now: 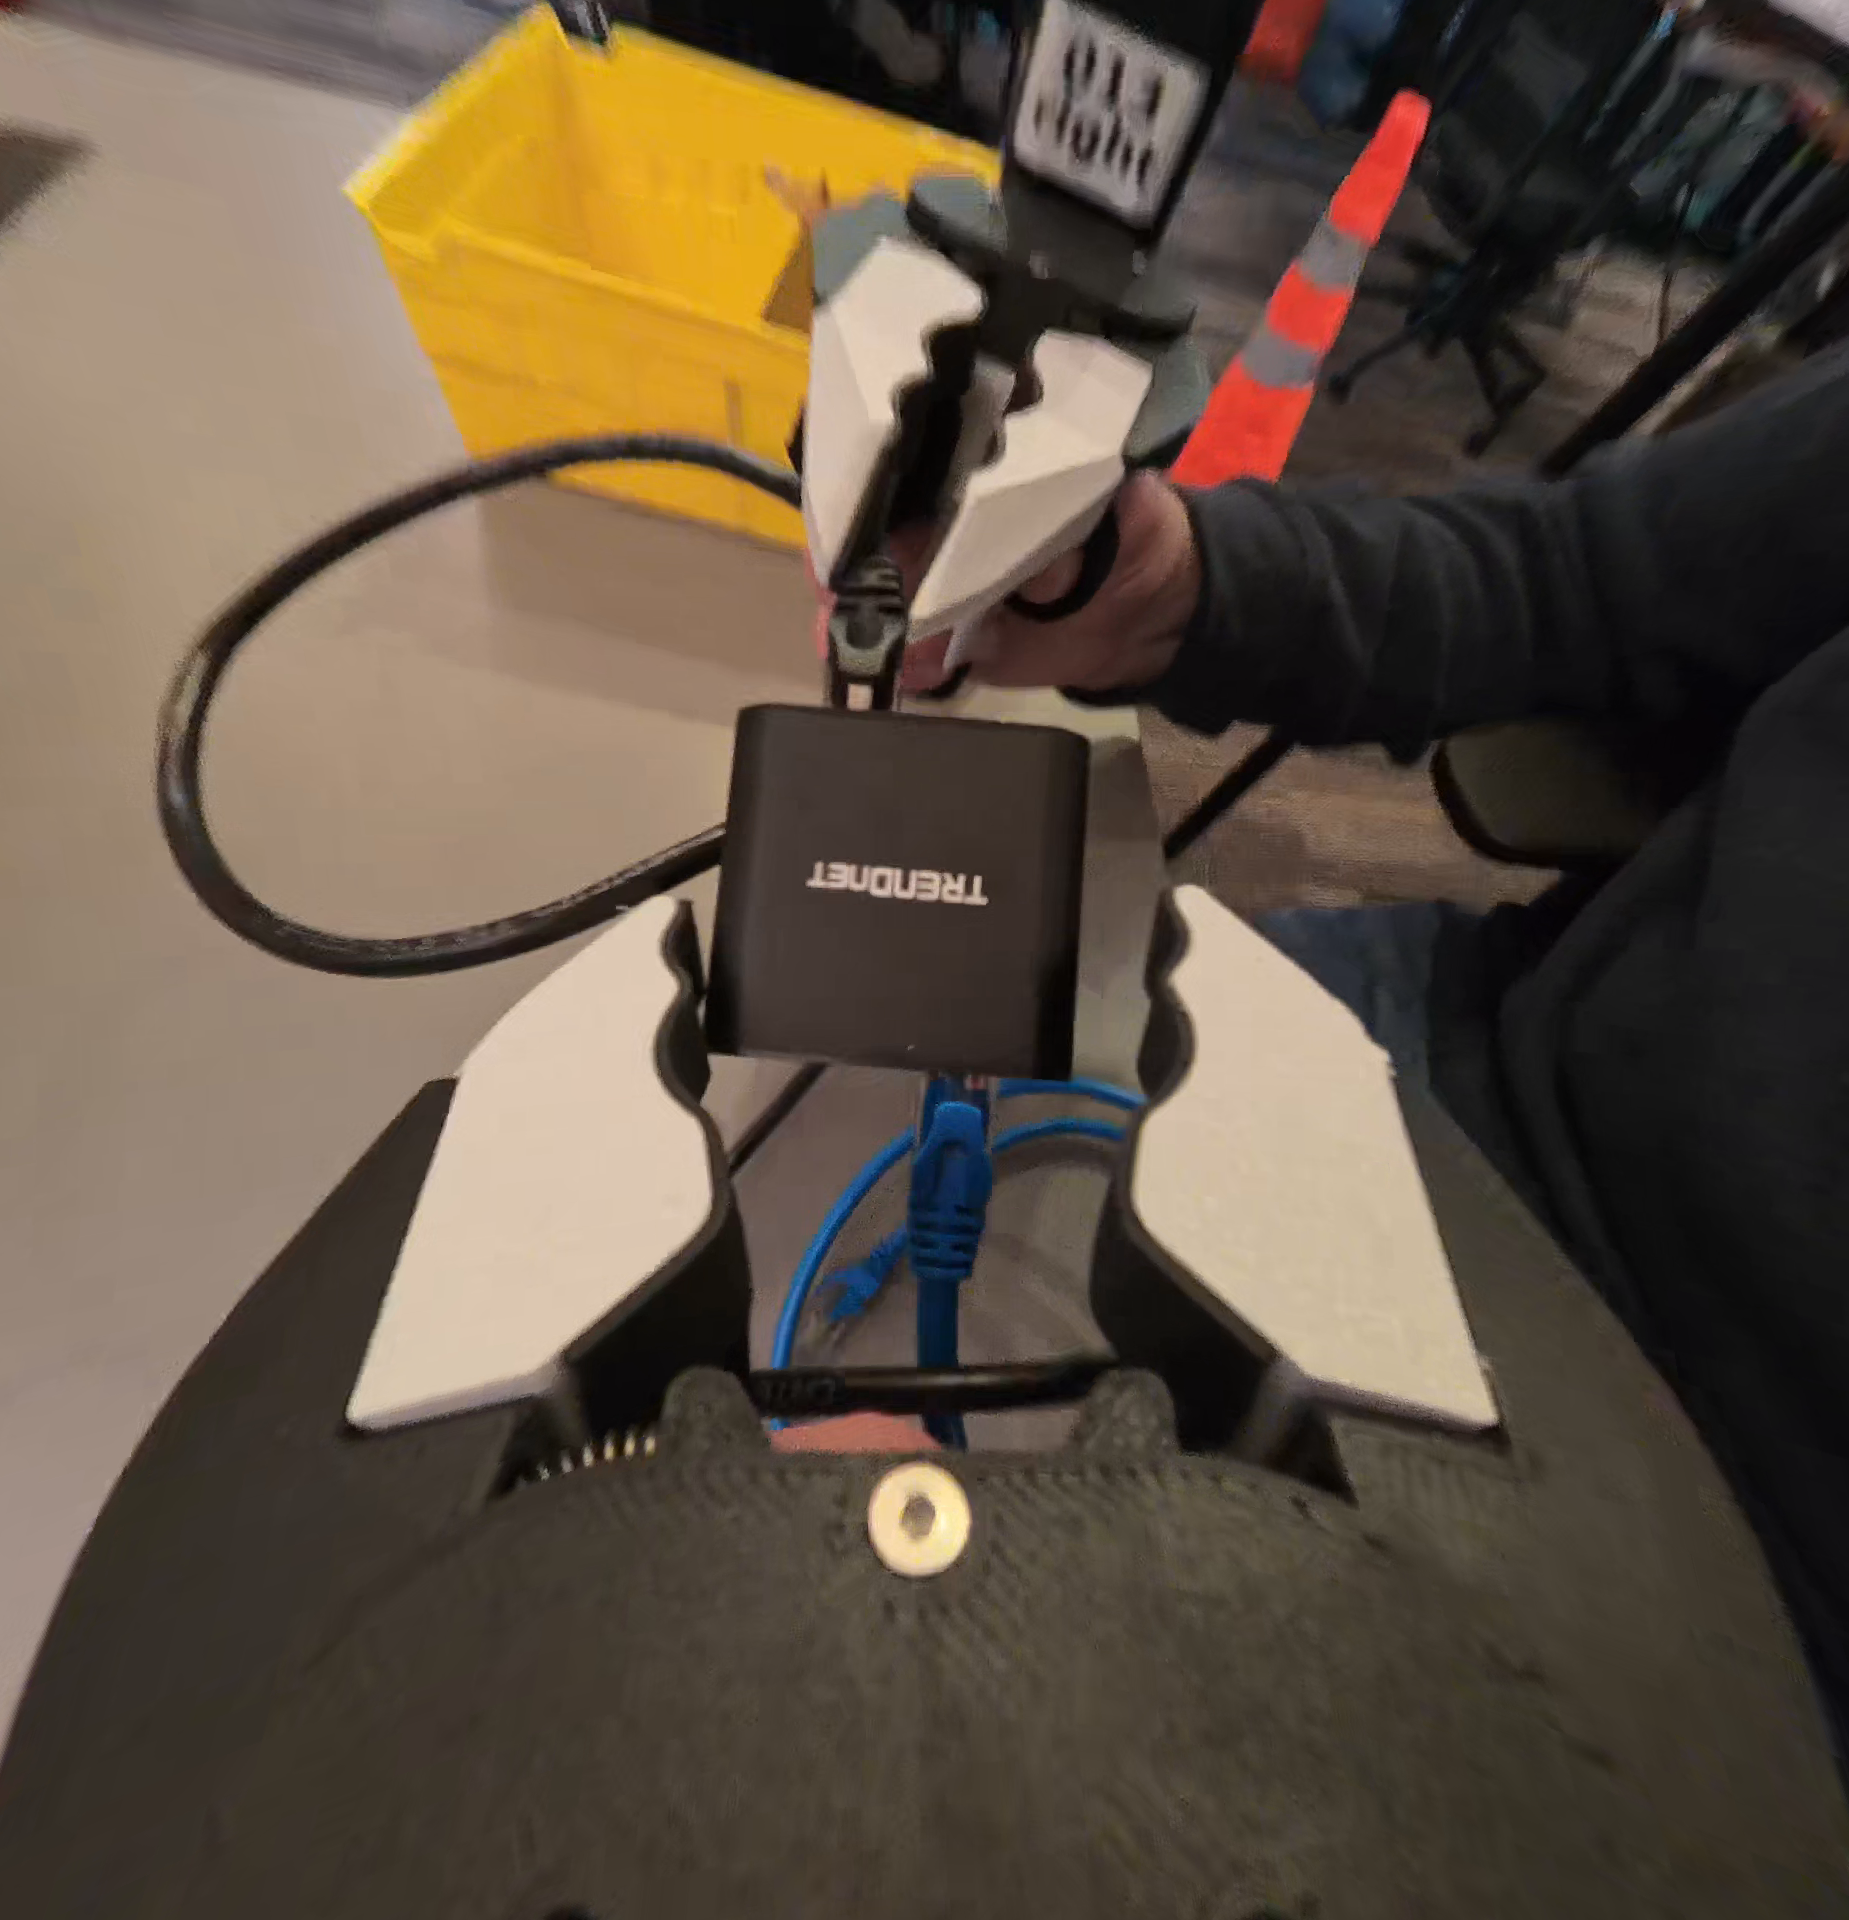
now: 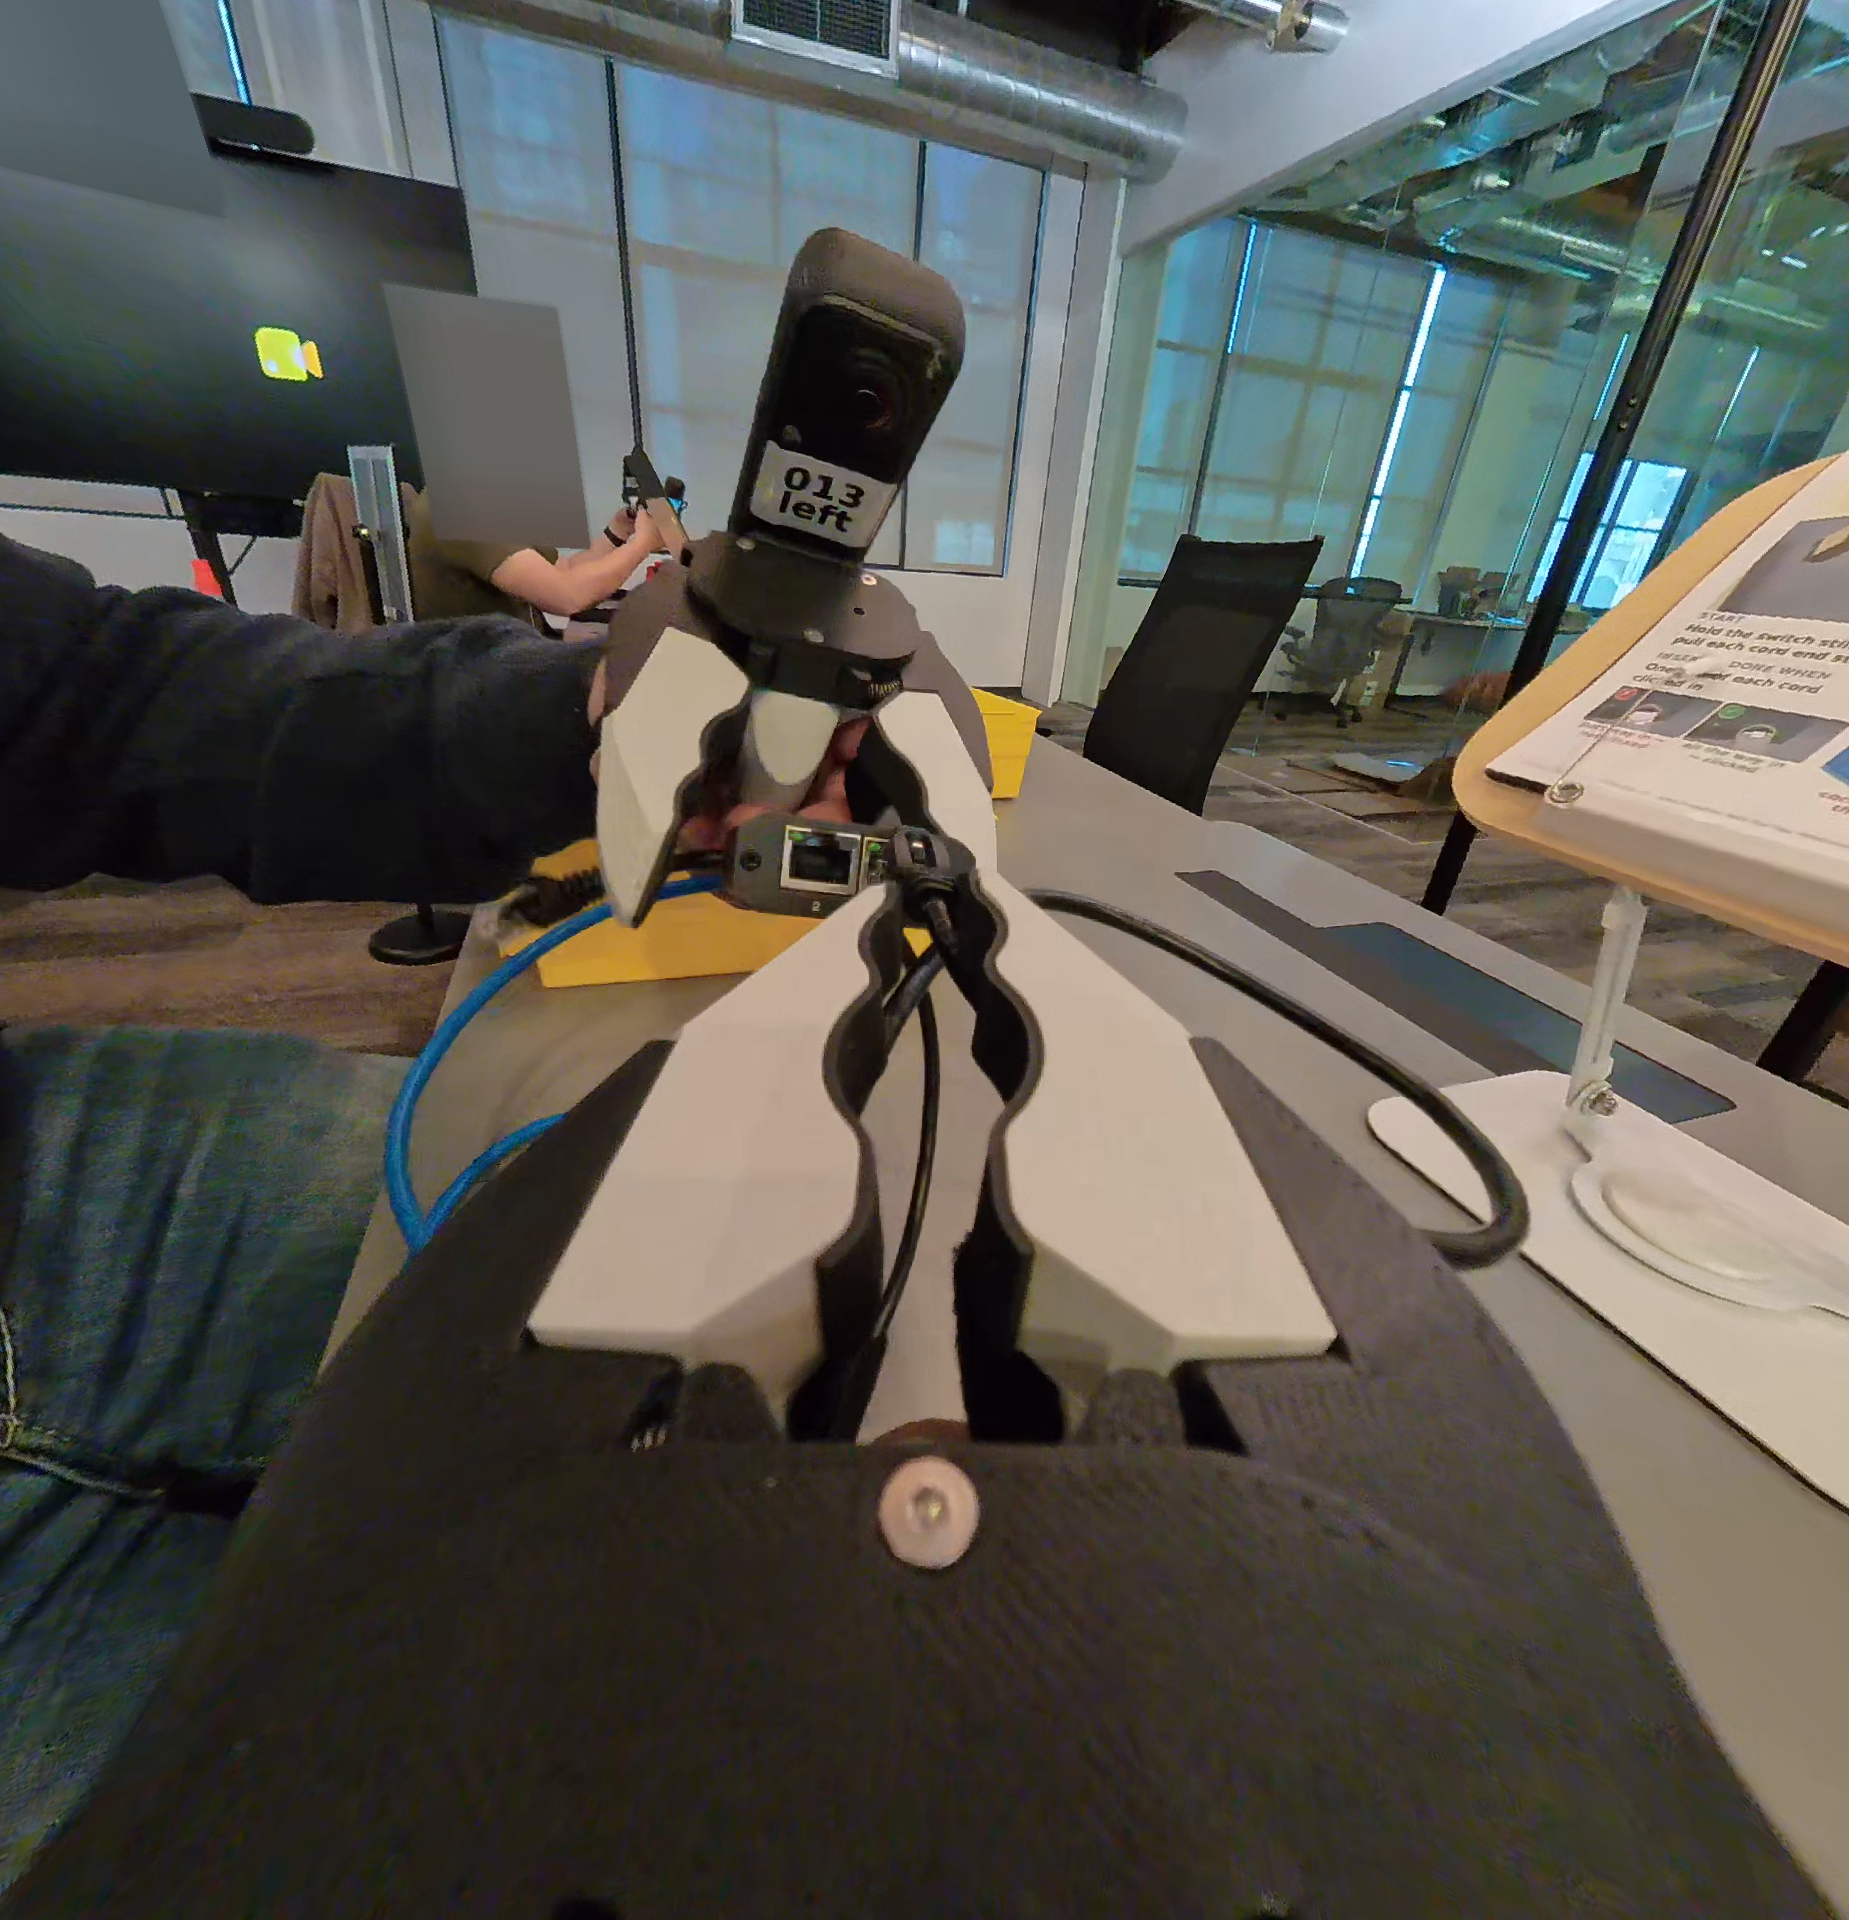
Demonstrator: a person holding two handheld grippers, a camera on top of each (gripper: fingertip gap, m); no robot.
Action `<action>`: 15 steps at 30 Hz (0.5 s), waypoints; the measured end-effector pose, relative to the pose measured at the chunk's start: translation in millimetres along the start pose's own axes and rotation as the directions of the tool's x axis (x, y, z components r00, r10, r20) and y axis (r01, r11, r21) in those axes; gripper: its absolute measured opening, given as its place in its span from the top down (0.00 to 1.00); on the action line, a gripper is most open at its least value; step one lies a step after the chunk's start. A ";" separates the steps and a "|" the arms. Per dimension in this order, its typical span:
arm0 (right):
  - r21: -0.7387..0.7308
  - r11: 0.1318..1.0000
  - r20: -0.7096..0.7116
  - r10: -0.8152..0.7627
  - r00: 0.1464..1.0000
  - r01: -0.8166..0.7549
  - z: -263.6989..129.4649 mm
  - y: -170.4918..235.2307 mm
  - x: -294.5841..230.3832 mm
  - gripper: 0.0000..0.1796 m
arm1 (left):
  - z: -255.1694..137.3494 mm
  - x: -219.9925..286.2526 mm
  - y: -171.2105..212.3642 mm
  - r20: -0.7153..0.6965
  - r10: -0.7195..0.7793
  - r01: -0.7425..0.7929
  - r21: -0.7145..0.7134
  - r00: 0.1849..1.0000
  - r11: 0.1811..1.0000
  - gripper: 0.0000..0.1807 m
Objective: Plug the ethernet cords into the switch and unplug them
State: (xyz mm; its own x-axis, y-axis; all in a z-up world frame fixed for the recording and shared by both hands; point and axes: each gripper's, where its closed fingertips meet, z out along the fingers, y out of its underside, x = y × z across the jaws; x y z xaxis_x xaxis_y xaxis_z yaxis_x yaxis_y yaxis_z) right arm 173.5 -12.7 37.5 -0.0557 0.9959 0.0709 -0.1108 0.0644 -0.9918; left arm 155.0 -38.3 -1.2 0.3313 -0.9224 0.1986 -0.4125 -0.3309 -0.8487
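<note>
Black gripper housing fills the foreground of both wrist views. The left gripper (image 1: pixel 925 997) is closed part-way on the black switch (image 1: pixel 899 883), its white fingers (image 1: pixel 577 1143) bearing on the switch's sides, the unit held clear of the grey table (image 1: pixel 276 623). A blue cord (image 1: pixel 946 1195) is seen plugged into the switch's near face. At the far face, the right gripper (image 2: pixel 925 883) is clamped on the black cord's plug (image 1: pixel 868 634) — the plug's tip is at a port, though full seating cannot be judged. A yellow bin (image 1: pixel 587 260) stands beyond the switch.
</note>
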 end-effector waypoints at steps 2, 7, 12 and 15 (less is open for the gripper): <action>0.011 1.000 0.002 0.008 1.000 -0.008 -1.2 -0.7 0.0 0.96 | 3.2 -4.9 4.7 0.049 0.049 -0.046 -0.067 0.998 0.997 0.61; 0.019 1.000 0.002 0.016 1.000 -0.016 -2.6 -1.4 0.3 0.96 | 1.9 -12.7 0.8 0.111 0.117 -0.103 -0.126 0.987 0.987 0.61; -0.024 0.999 0.007 -0.022 1.000 0.022 2.5 1.4 -2.9 0.96 | 1.3 -14.0 0.6 0.161 0.216 -0.171 -0.256 0.963 0.951 0.53; -0.018 1.000 0.006 -0.022 1.000 0.022 2.3 -0.9 -1.4 0.96 | -4.0 -11.8 0.7 0.184 0.300 -0.219 -0.361 0.936 0.907 0.52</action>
State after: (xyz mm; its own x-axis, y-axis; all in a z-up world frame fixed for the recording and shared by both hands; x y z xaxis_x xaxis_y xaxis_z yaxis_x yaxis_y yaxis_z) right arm 171.3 -14.3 38.6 -0.0588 0.9939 0.0928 -0.0941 0.0871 -0.9917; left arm 147.4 -28.4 -2.2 0.3431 -0.9258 -0.1587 -0.7527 -0.1699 -0.6361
